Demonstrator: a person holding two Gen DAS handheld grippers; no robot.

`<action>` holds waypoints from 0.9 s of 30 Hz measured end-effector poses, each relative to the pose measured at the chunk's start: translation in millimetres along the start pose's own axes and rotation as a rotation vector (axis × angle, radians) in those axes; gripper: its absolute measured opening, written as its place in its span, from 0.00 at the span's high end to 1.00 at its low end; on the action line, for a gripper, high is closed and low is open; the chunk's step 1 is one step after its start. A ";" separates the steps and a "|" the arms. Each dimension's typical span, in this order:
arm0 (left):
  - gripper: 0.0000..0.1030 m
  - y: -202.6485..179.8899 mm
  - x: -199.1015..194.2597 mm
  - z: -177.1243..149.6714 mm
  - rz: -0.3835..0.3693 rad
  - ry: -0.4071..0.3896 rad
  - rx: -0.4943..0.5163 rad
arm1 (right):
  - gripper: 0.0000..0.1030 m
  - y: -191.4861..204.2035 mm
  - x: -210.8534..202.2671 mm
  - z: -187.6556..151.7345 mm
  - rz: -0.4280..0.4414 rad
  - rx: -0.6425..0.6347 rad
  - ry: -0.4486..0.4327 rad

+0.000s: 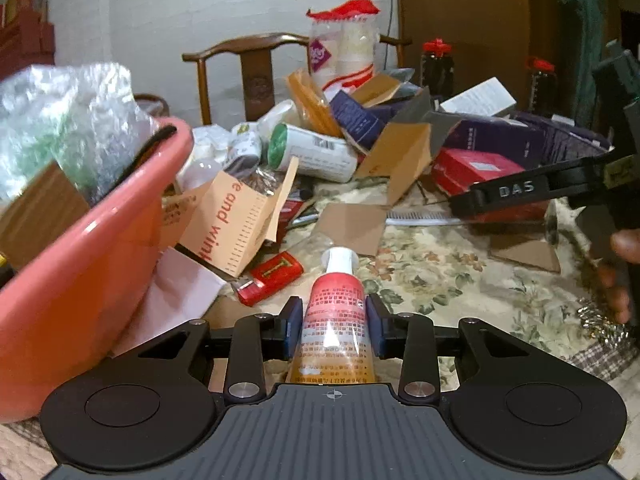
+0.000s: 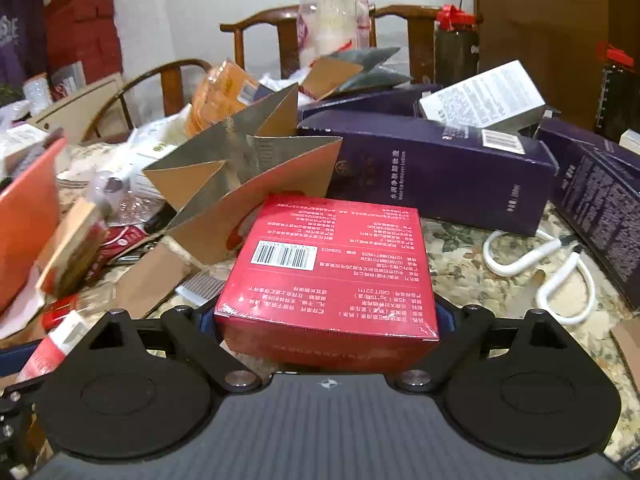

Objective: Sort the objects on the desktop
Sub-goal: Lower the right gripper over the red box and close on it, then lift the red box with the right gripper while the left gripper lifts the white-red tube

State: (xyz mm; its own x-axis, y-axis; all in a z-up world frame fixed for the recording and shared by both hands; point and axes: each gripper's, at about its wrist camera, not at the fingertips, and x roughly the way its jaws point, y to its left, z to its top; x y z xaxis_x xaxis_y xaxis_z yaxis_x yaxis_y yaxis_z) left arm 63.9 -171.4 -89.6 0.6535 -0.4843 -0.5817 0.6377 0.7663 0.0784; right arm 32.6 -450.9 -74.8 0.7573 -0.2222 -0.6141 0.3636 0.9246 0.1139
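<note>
Two grippers, each with a thing between its fingers.
The left gripper (image 1: 333, 326) squeezes a red tube (image 1: 334, 312); a pink tub (image 1: 80, 264) sits left of it. The right gripper (image 2: 326, 320) has its fingers on both sides of a red box (image 2: 332, 272), but I cannot tell if they press it.

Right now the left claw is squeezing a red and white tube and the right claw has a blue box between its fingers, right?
Not quite. The box between the right claw's fingers is red, not blue; the right wrist view shows it. The blue boxes lie behind it on the table. The left claw is squeezing the red and white tube, as you said.
</note>
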 end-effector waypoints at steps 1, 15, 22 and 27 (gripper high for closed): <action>0.68 -2.0 -2.8 1.3 0.005 -0.008 0.006 | 0.09 -2.0 -3.6 -0.8 0.004 0.000 -0.004; 0.30 -9.8 -24.5 9.8 0.048 -0.009 0.048 | 0.09 -7.7 -60.9 -5.6 0.078 0.036 -0.068; 0.11 0.8 -13.5 1.0 0.029 0.041 0.013 | 0.09 -3.7 -55.5 -16.2 0.081 0.016 -0.053; 0.12 -9.3 7.5 0.3 -0.024 0.096 0.039 | 0.09 3.2 -56.0 -17.3 0.084 0.001 -0.070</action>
State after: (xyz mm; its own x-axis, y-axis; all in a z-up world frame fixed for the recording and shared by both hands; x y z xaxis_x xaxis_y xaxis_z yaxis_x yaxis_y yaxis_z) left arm 63.0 -182.3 -94.5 0.5972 -0.4579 -0.6585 0.6689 0.7374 0.0938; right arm -18.1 -430.2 -53.6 0.8213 -0.1648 -0.5461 0.2976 0.9405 0.1637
